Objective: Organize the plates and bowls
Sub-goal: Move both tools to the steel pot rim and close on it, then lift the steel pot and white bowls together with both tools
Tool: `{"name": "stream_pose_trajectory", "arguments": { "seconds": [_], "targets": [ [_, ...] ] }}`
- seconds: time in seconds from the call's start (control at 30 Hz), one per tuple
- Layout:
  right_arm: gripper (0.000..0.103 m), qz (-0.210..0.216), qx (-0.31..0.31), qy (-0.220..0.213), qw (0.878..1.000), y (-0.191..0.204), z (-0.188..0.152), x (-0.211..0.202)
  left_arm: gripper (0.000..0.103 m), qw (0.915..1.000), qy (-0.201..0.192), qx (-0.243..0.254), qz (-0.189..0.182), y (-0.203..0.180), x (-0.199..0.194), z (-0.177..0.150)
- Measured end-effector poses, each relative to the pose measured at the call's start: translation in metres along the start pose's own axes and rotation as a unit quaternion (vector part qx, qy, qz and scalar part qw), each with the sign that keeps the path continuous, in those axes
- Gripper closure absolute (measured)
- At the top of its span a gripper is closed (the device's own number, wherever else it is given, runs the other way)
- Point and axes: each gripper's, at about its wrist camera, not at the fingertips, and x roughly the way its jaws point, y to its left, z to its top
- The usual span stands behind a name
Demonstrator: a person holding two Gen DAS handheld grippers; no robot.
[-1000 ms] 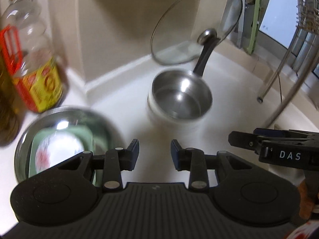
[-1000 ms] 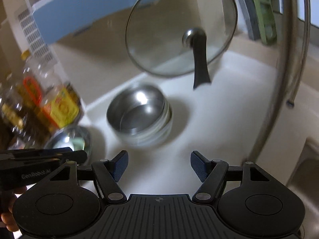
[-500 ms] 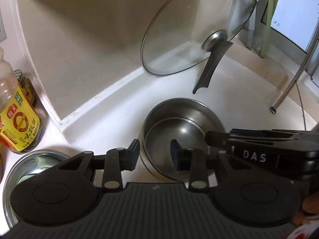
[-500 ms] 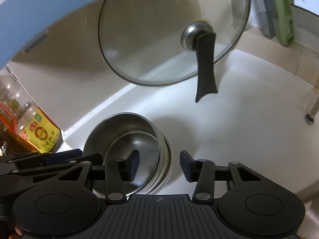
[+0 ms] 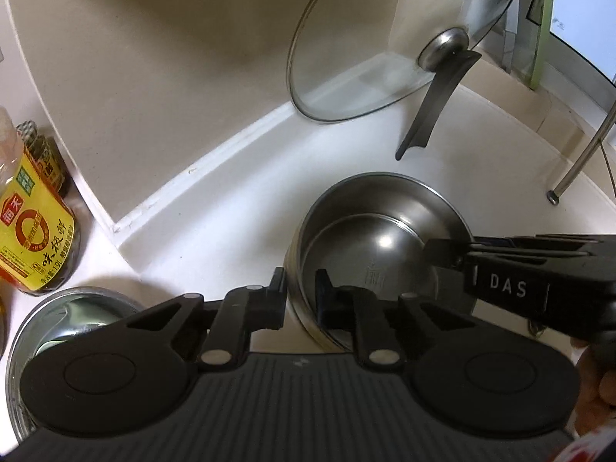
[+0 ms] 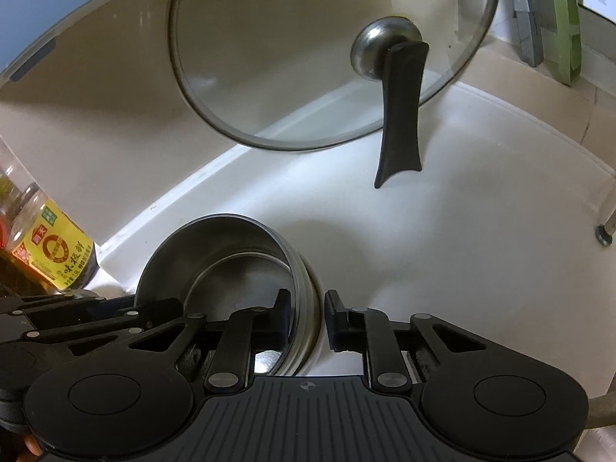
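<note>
Colour and pattern reference: corner countertop.

The steel bowl (image 5: 379, 238) is showing plain silver-grey metal with bright highlights, and its outer wall is carrying fine horizontal bands. The left gripper (image 5: 300, 285) is showing matte black fingers above a dark grey ribbed body; the right gripper (image 6: 307, 308) is showing the same black, with white "DAS" lettering visible in the left wrist view. The countertop (image 6: 481, 231) is appearing plain white, the wall (image 5: 173, 57) beige. The glass lid (image 6: 308, 57) is appearing clear with a silver rim and black handle. The oil bottle (image 5: 36, 246) at far left is wearing a yellow label with red ring.
</note>
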Motion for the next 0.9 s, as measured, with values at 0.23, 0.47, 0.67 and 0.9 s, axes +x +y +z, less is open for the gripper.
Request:
{"name": "stream_pose_trajectory", "arguments": {
  "seconds": [0.23,0.47,0.67,0.9],
  "targets": [
    [0.086,0.000,-0.008,0.015,1.000,0.001,0.004,0.001,0.090,0.9999,0.003,0.012,0.000,-0.001,0.000,0.001],
    [0.086,0.019,0.013,0.042,0.999,-0.006,0.009,0.001,0.091,0.9999,0.009,0.007,-0.010,0.001,-0.004,0.000],
    [0.092,0.033,0.007,0.057,0.998,-0.001,0.001,-0.009,0.092,0.9997,0.021,0.010,-0.010,0.003,-0.015,-0.010],
    [0.092,0.047,-0.009,0.079,0.996,0.006,-0.019,-0.023,0.092,0.9993,0.032,0.013,-0.015,0.006,-0.035,-0.030]
  ]
}}
